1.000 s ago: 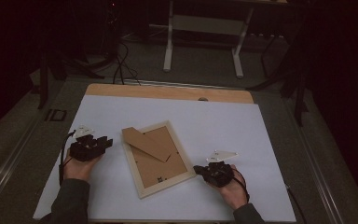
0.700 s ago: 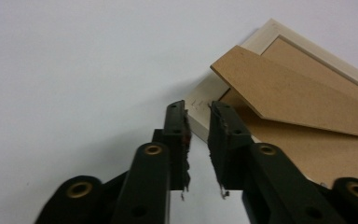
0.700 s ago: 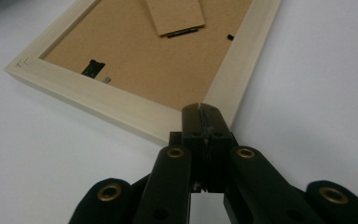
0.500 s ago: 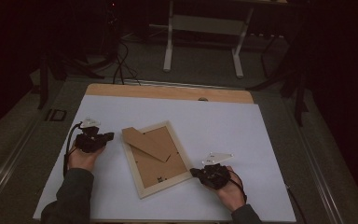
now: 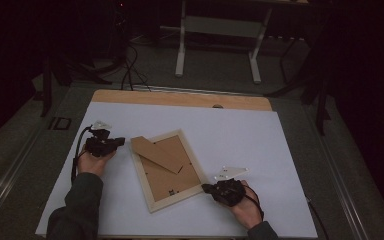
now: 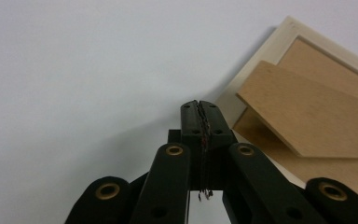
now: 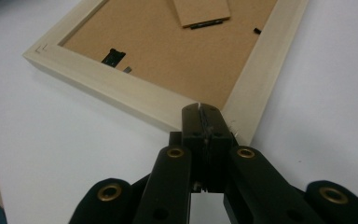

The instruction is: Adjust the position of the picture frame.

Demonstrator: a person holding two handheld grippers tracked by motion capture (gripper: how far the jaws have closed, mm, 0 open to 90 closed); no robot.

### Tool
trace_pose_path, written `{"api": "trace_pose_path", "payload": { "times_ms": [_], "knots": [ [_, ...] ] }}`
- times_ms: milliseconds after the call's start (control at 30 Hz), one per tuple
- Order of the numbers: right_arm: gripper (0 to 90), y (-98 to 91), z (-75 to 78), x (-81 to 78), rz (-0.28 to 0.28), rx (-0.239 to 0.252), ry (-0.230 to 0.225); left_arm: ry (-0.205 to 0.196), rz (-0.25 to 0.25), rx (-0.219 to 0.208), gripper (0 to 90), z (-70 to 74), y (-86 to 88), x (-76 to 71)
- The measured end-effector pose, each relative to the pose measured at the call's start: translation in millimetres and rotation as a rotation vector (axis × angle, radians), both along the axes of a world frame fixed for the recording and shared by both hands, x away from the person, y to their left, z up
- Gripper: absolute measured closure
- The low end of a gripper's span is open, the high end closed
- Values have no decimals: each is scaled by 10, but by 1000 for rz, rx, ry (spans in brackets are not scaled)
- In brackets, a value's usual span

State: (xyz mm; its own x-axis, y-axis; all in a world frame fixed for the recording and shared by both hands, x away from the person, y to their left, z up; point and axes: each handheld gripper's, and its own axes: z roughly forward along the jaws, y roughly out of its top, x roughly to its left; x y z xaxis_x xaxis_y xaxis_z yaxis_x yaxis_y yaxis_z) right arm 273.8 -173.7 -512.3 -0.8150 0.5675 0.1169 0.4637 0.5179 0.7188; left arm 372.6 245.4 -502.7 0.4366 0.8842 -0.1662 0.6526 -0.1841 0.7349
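A pale wooden picture frame (image 5: 173, 200) lies face down in the middle of the white table, its brown backing board (image 5: 177, 175) facing up. A brown stand flap (image 5: 155, 154) stands slanted over the backing's far left part. My left gripper (image 5: 122, 142) is shut with nothing between its jaws, just left of the frame's far left corner (image 6: 279, 44) and apart from it. My right gripper (image 5: 205, 188) is shut and empty too, its tips (image 7: 199, 108) at the frame's near right corner (image 7: 242, 126); whether they touch it I cannot tell.
The white sheet (image 5: 260, 150) covers the table, with a wooden strip (image 5: 180, 98) along its far edge. Small black clips (image 7: 113, 56) sit on the backing board. A white stand (image 5: 217, 30) is on the floor beyond the table. A cable trails from each gripper.
My left hand has moved away from me and a little right, toward the frame's far left corner. The right hand and the frame have stayed in place.
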Motion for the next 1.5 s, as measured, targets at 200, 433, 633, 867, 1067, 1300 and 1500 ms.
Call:
{"api": "trace_pose_path", "payload": {
  "times_ms": [200, 433, 633, 867, 1067, 1300, 1500],
  "knots": [
    [895, 28, -19, -24, 20, -6, 6, 22, -21, 17, 900, -106, -60, 88],
    [895, 52, -42, -36, 31, -12, 12, 37, -10, -16, 900, -173, -51, 150],
    [895, 71, -67, -45, 43, -20, 21, 51, -11, -9, 900, -181, -59, 198],
    [895, 129, -95, -76, 70, -30, 28, 47, -4, 32, 900, -191, -116, 246],
    [895, 142, -128, -80, 72, -34, 35, 46, 11, 46, 900, -212, -123, 256],
    [896, 161, -155, -83, 72, -40, 42, 57, 6, 104, 900, -249, -144, 259],
    [896, 172, -167, -84, 79, -38, 44, 56, 16, 89, 900, -307, -134, 230]
  ]
}}
